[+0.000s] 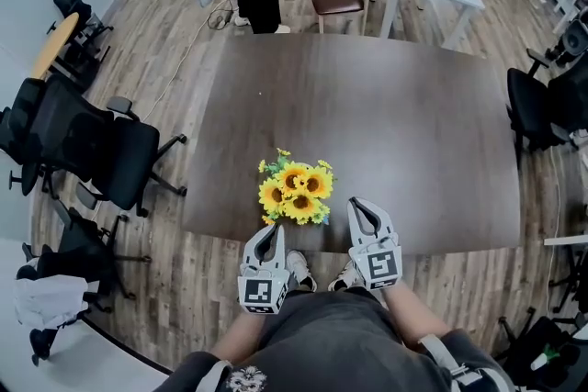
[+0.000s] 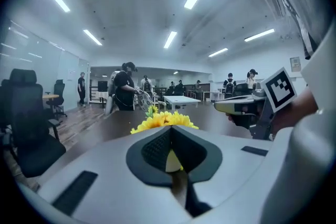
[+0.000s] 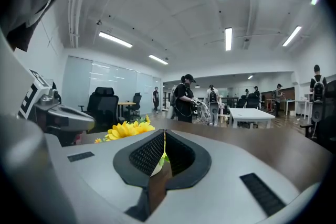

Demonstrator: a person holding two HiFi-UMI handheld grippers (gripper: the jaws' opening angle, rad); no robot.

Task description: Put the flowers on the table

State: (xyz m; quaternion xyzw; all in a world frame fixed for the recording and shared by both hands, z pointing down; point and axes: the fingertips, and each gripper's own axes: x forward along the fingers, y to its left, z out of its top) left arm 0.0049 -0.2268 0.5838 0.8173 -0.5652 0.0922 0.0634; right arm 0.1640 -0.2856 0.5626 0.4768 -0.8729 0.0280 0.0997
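At the 6 o'clock edge of the dark bench [image 1: 413, 124] sit the yellow flowers [image 1: 296, 193]. Left claw [image 1: 272, 230], at their 7 o'clock, is closed tip to tip and holds nothing. Right claw [image 1: 356, 205], at their 3 o'clock, is likewise closed and empty. Each claw's cube [image 1: 261, 294] carries a black-and-white square marker.

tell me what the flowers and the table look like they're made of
Flowers: probably artificial, fabric or plastic; the yellow petals look uniform and stiff, though that is not certain.
Table: dark brown wood-look top, likely laminate or veneer, smooth with a dull sheen.
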